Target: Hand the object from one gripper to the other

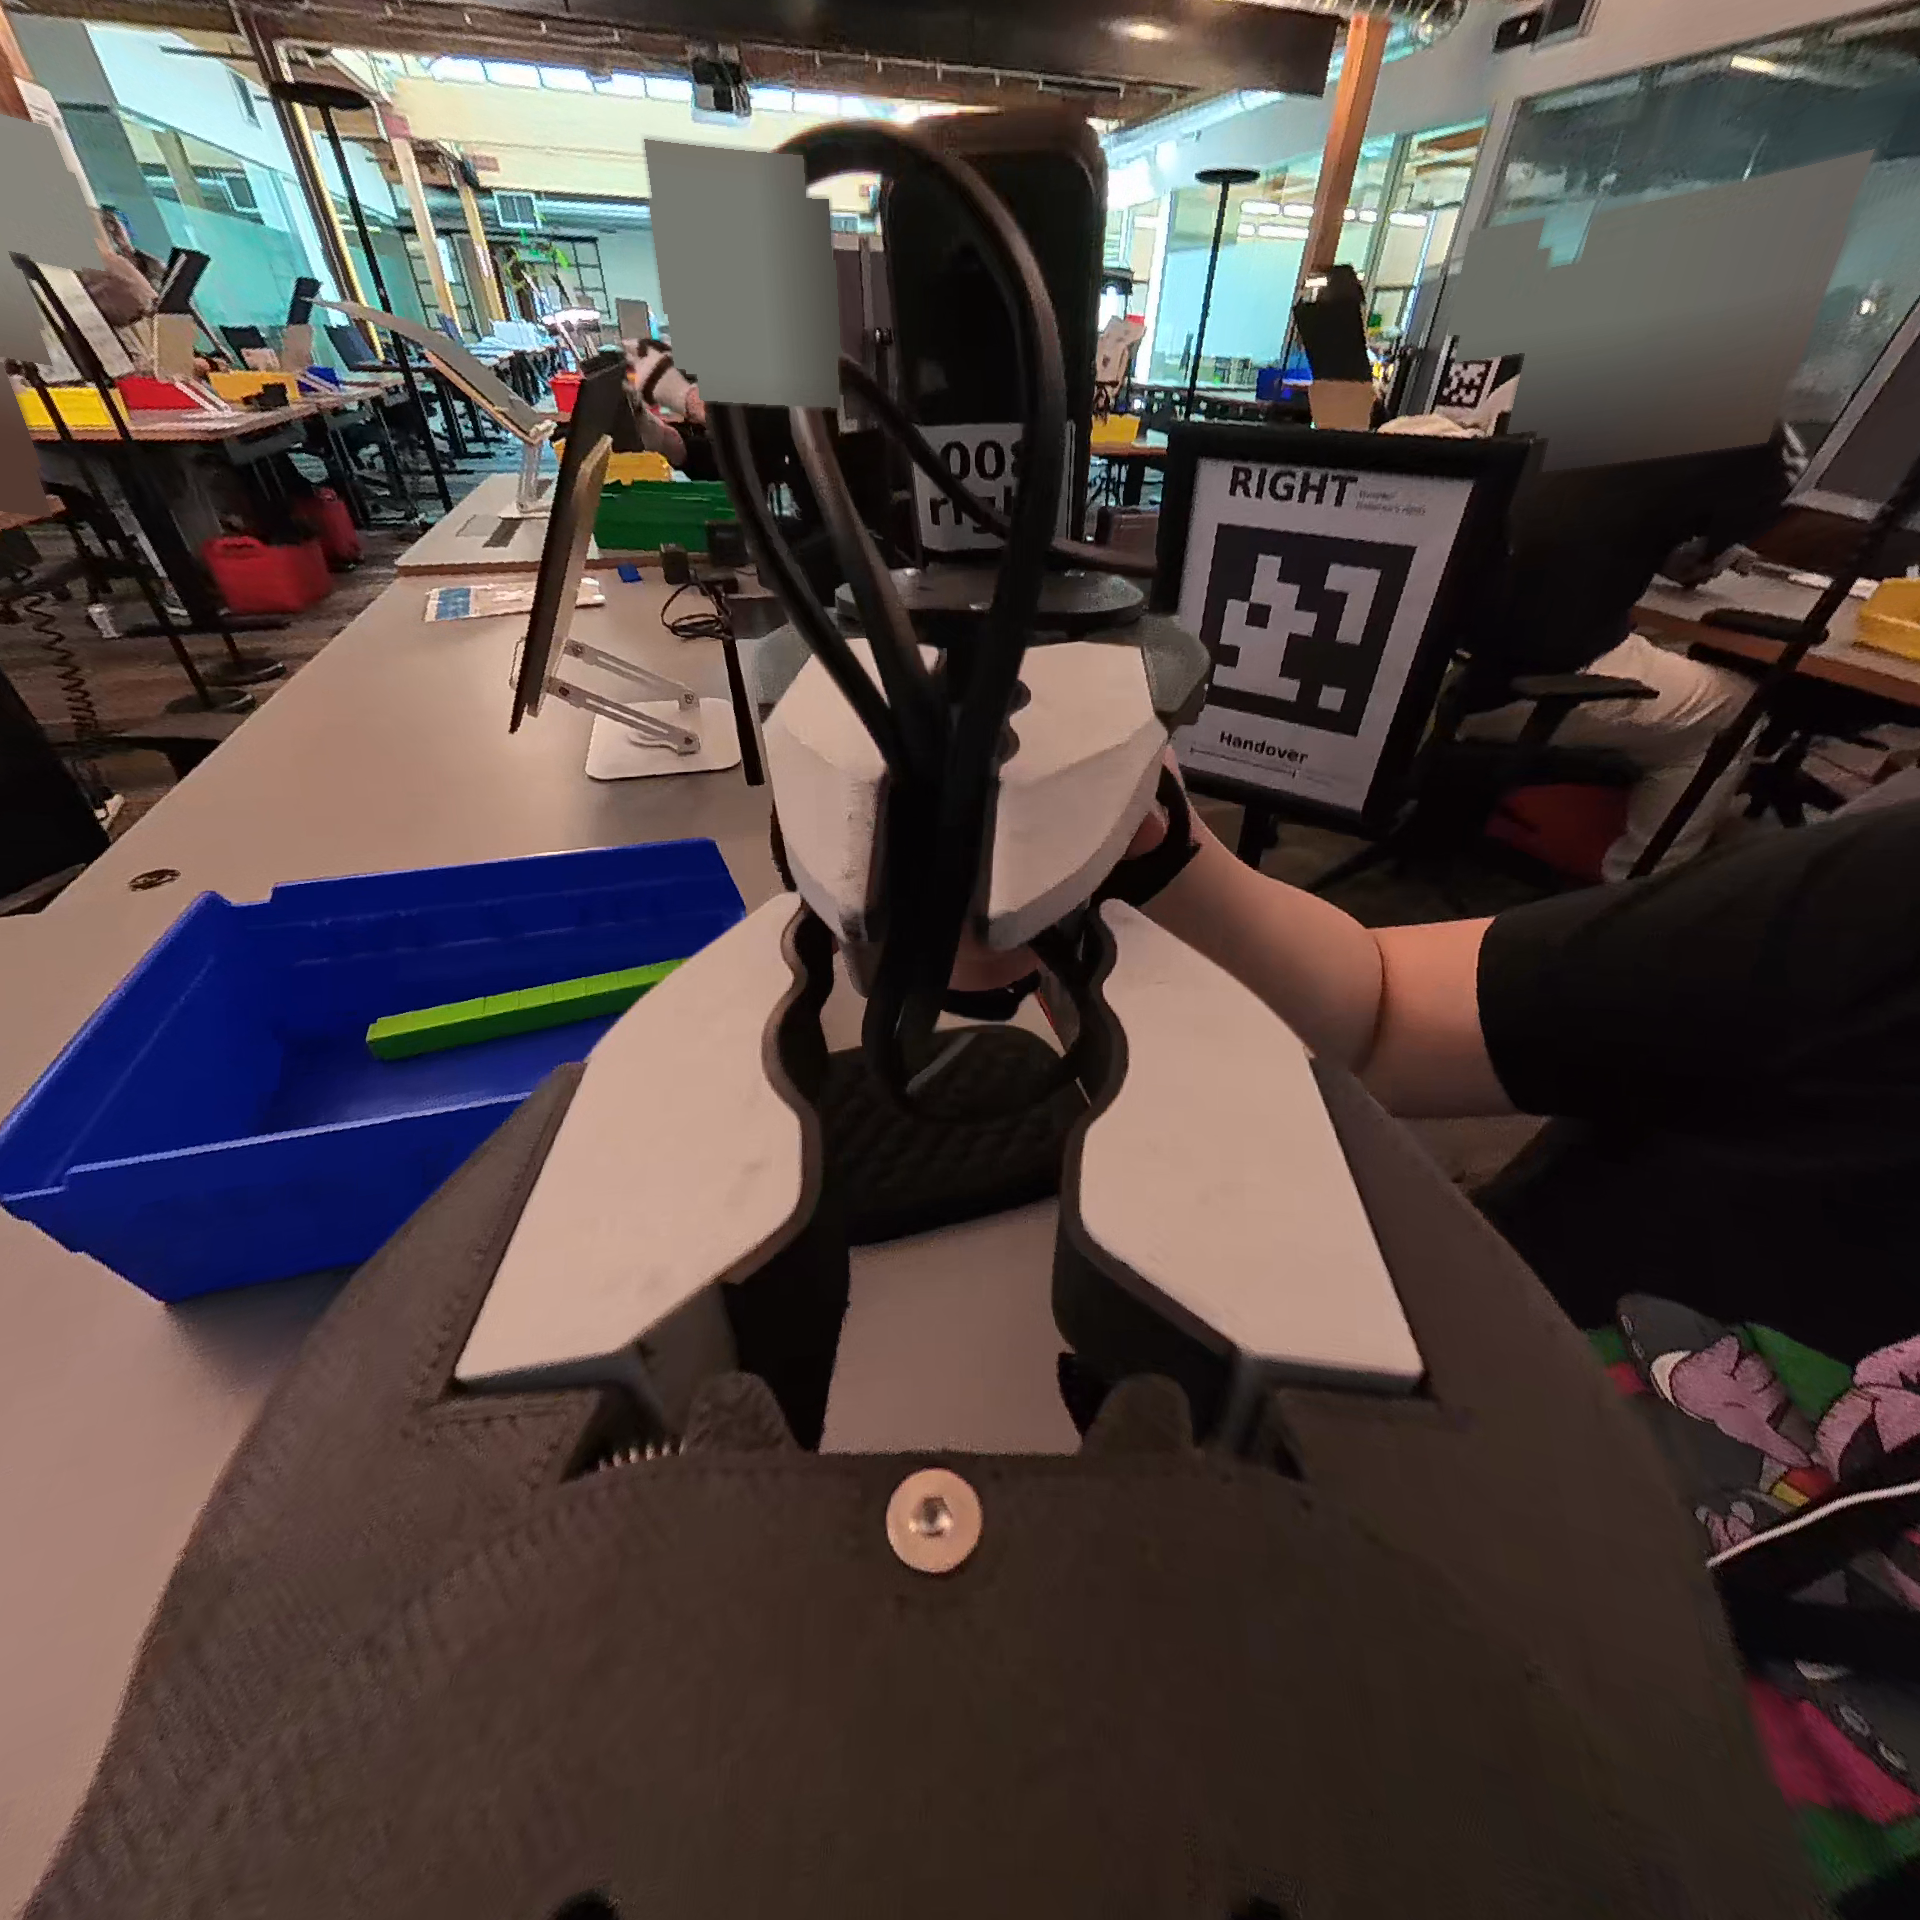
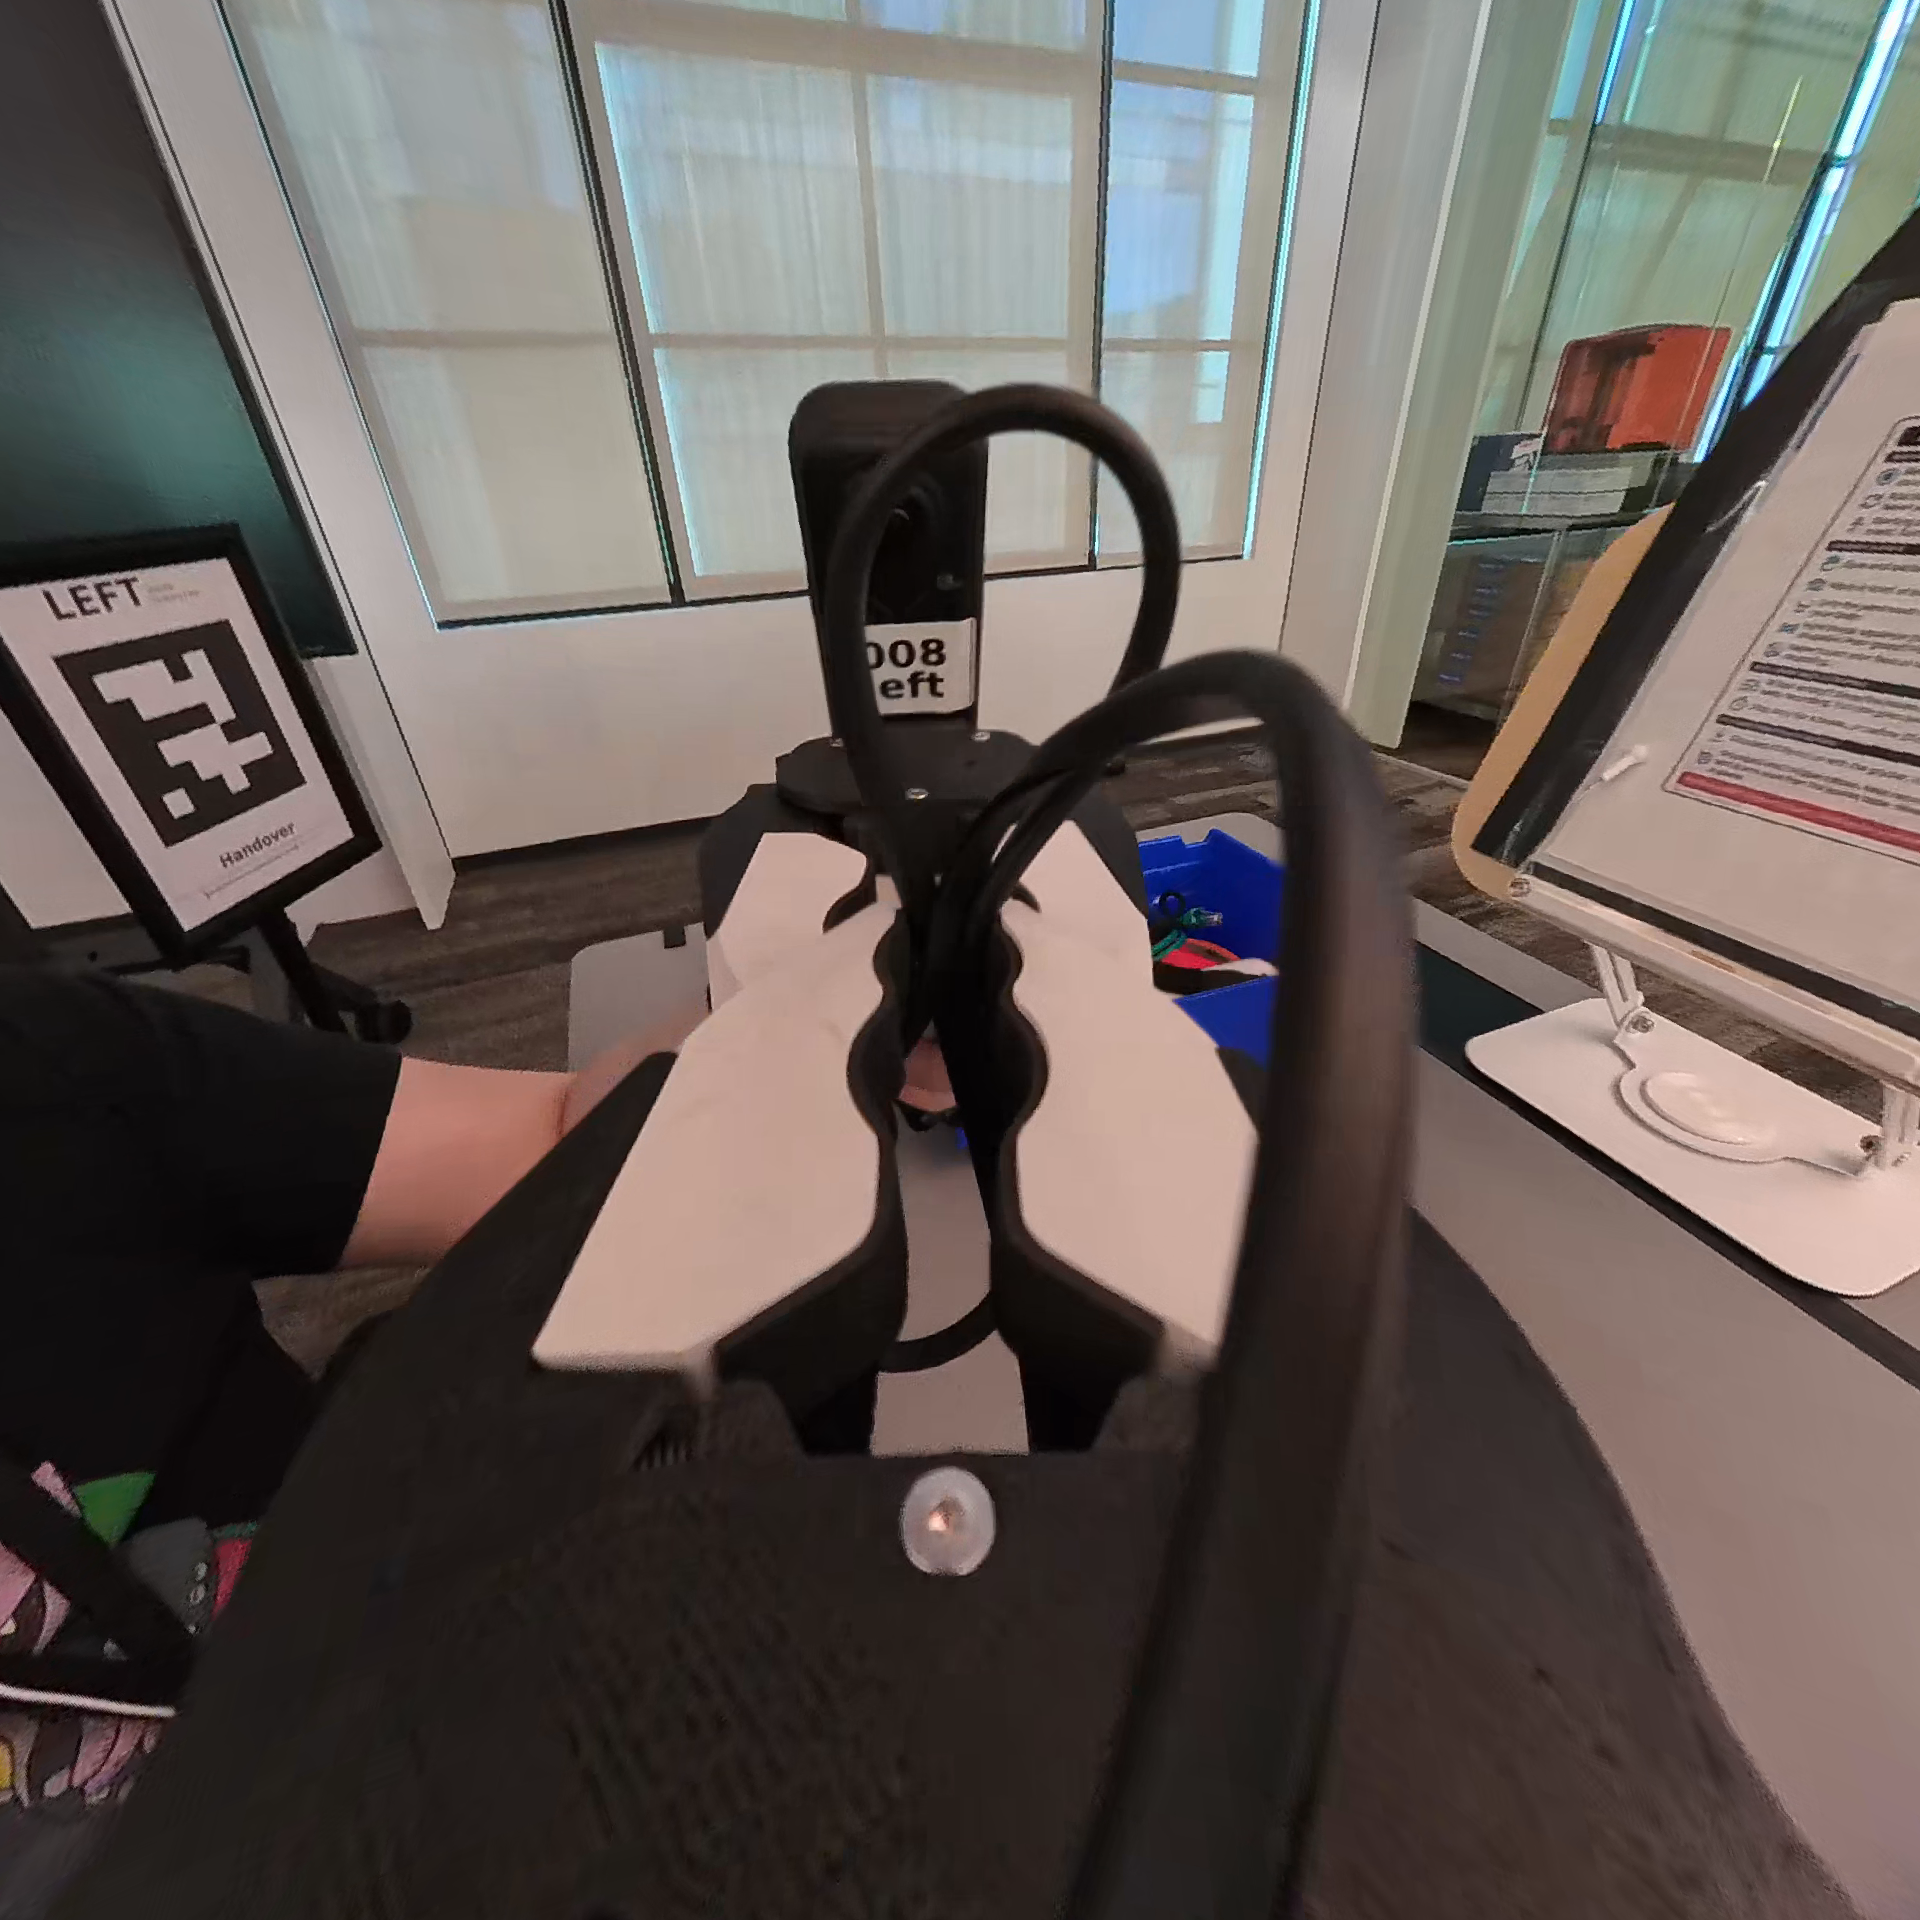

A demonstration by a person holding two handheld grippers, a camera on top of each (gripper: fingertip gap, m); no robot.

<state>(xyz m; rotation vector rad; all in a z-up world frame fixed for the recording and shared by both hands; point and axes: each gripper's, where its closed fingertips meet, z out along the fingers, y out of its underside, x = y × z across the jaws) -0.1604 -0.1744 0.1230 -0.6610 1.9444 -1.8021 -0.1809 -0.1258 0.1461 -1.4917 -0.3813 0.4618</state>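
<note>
Office tabletop, cable mid-handover

Grey tabletop [image 1: 416,665] lies below two facing tools. The right hand-held gripper [image 2: 940,935] pinches a looped black cable [image 2: 1335,935], whose lower loop hangs between the spread fingers of the left hand-held gripper [image 1: 951,935]. If the right lets go before the left clamps, the cable would likely drop; loose loops could also snag

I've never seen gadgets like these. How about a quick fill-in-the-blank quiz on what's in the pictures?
1. The right gripper is shut on a looped ____ cable.
2. The bin on the table is coloured ____.
3. The long bar lying in that bin is ____.
Missing words: black; blue; green.
</note>
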